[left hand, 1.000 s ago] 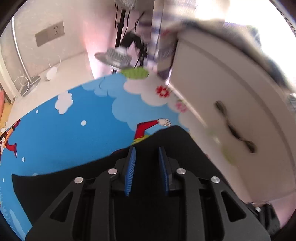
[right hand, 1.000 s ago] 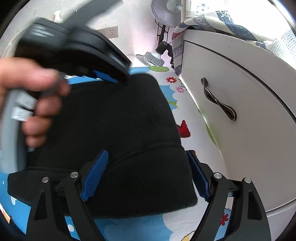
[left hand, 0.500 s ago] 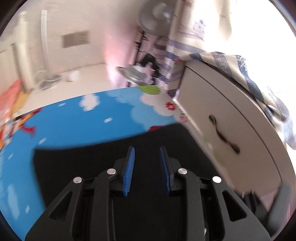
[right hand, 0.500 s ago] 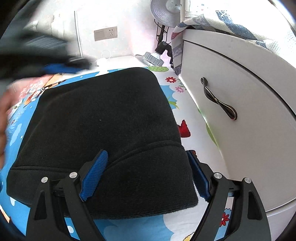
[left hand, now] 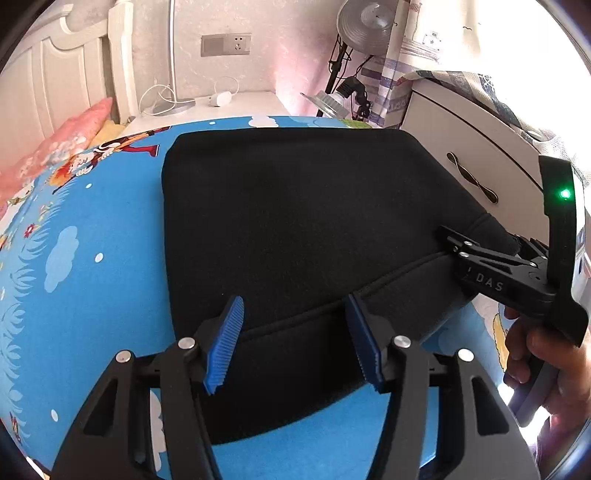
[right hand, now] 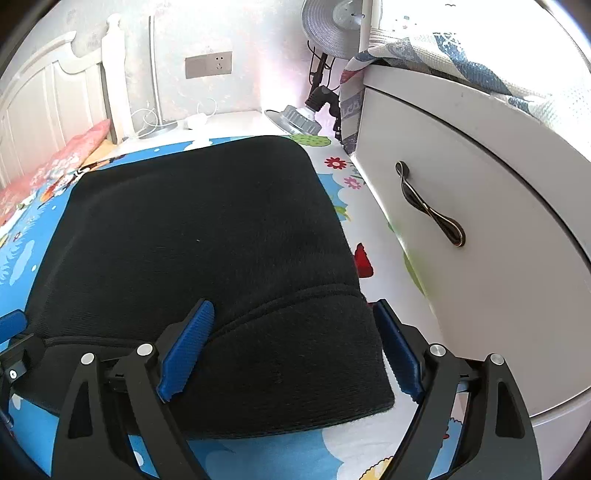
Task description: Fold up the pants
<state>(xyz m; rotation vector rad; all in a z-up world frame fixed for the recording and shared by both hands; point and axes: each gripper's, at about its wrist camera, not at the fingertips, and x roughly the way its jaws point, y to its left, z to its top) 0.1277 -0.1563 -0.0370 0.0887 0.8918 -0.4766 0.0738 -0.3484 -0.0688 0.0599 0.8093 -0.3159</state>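
Left gripper swung across, jaws opening over folded black pants on blue cartoon sheet; white drawer beside. Right view: right gripper jaws apart, straddling pants' near corner, unclamped.

A bedroom at home is showing: white headboard, cartoon bedsheet, pink pillow, bedside drawer cabinet, standing fan.

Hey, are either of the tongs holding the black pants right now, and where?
Nothing is held. The left tongs are opening over the pants' near edge; the right tongs stand wide astride the near right corner, pads not pressing.
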